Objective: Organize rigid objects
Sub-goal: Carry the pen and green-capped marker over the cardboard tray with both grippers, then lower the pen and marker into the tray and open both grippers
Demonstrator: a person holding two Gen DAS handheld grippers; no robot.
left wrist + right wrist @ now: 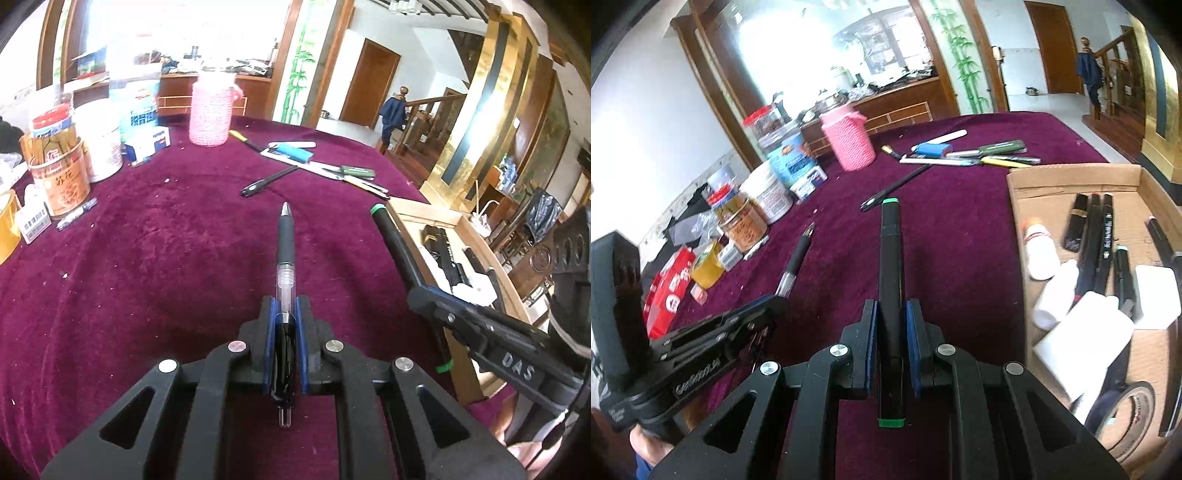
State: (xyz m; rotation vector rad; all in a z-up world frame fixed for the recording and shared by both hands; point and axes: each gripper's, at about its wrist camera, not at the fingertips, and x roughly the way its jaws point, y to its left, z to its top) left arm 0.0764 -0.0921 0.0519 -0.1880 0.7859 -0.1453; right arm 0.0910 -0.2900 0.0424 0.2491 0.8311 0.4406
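My left gripper [285,304] is shut on a clear-barrelled ballpoint pen [285,251] with a black grip, held above the maroon tablecloth and pointing away. My right gripper [892,308] is shut on a black marker [891,258] with green end caps. That marker [391,236] and right gripper [428,295] show at the right of the left wrist view, beside the cardboard box [424,212]. The left gripper [768,302] and its pen [798,254] appear low on the left of the right wrist view. The box [1071,177] holds several markers, white bottles and tape.
Loose pens and markers [960,157] lie at the table's far side, one black pen [894,188] nearer. A pink knitted jar [849,142] and tins, jars and boxes [753,218] crowd the left. The table edge runs just behind the box.
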